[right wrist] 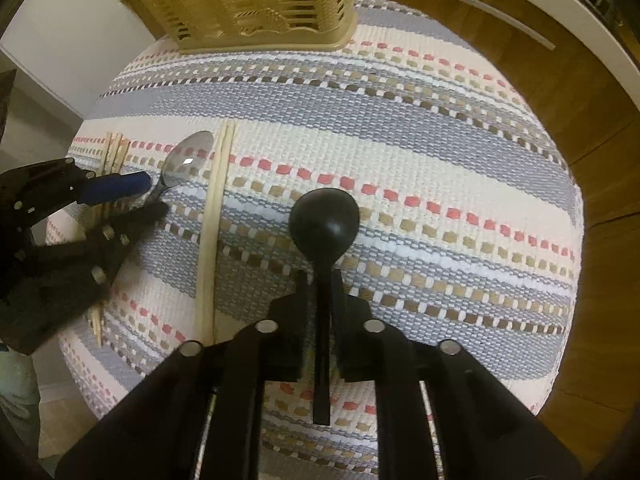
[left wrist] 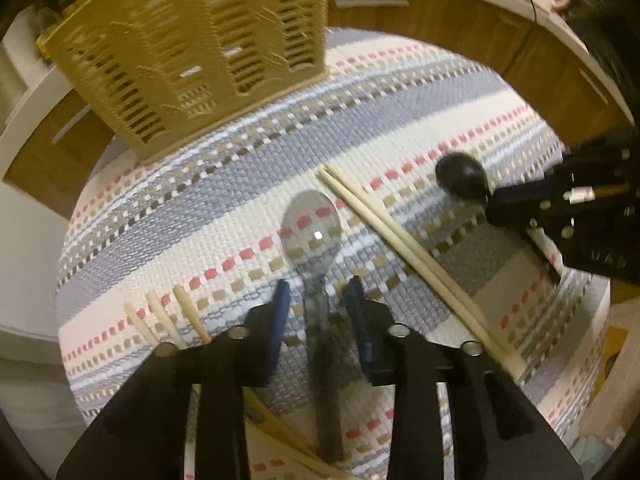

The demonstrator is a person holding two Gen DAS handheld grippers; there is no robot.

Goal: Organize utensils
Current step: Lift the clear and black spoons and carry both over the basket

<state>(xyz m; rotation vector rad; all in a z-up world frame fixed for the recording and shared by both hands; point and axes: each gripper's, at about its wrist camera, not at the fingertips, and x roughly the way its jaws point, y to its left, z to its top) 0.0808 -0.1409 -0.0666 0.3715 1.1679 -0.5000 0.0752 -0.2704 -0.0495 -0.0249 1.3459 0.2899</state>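
Note:
A metal spoon (left wrist: pixel 311 226) lies on the striped placemat (left wrist: pixel 224 184), its handle running between the blue pads of my left gripper (left wrist: pixel 320 300); the jaws are open around the handle, not touching it. My right gripper (right wrist: pixel 322 284) is shut on the handle of a black spoon (right wrist: pixel 324 214), whose bowl points away from me; the black spoon also shows in the left wrist view (left wrist: pixel 462 178). A pair of pale chopsticks (left wrist: pixel 416 258) lies between the two spoons. A tan slotted utensil basket (left wrist: pixel 188 48) stands at the mat's far edge; it also shows in the right wrist view (right wrist: pixel 248 0).
More chopsticks (left wrist: pixel 168 316) lie on the mat left of my left gripper, partly hidden under it. The mat (right wrist: pixel 400 168) rests on a wooden table (right wrist: pixel 560 92) with a white edge. The left gripper (right wrist: pixel 132 200) shows at the left of the right wrist view.

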